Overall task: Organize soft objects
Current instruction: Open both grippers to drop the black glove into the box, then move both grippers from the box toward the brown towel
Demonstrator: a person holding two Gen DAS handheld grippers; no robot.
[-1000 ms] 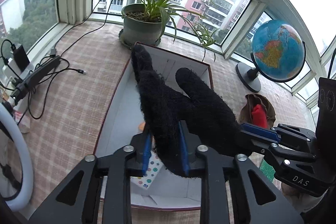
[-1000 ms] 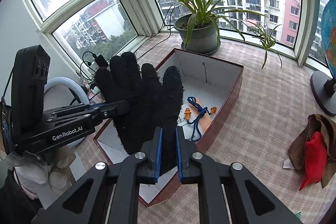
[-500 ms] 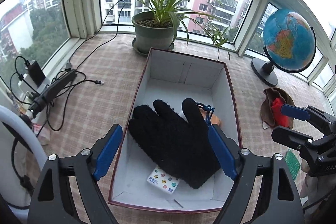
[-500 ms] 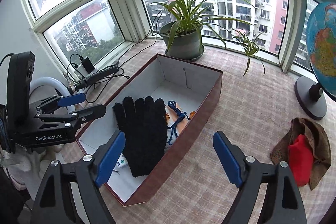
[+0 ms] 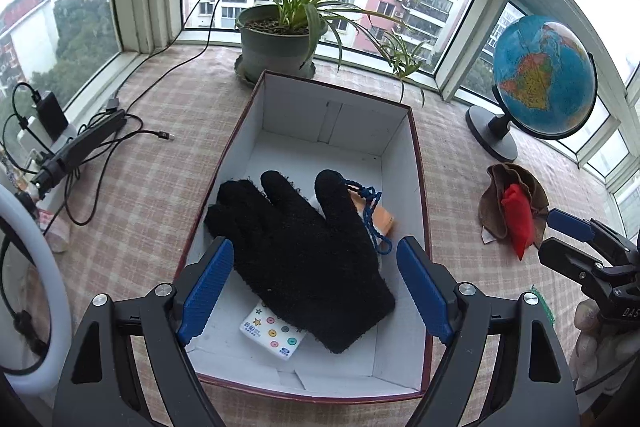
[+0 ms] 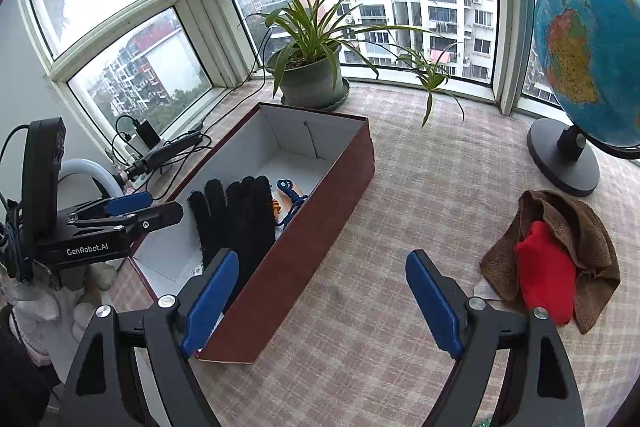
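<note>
Both grippers had let go since the earlier frames: I had held the fuzzy black knit glove (image 5: 304, 255) pinched between them above the box, and it now lay flat inside the maroon cardboard box with the white interior (image 5: 412, 155), partly covering a small sticker card (image 5: 272, 335) and touching a blue cord (image 5: 372, 211). The left gripper (image 5: 316, 287) had just been opening; its blue pads stood wide apart on either side of the glove, not pressing it. The right gripper (image 6: 320, 299) had likewise just been opening, its jaws spread with nothing between them, and it had swung off the box toward the checked tablecloth (image 6: 400, 227).

Remaining work, as I judged it: the red soft pouch (image 6: 548, 279) lying on the crumpled brown cloth (image 6: 576, 223), well apart from the box. Hazards: a grasp on the pouch could catch a fold of the cloth and drag both; a careless sweep could strike the globe's stand (image 6: 560, 155) nearby; a carry too low could snag the box wall.
</note>
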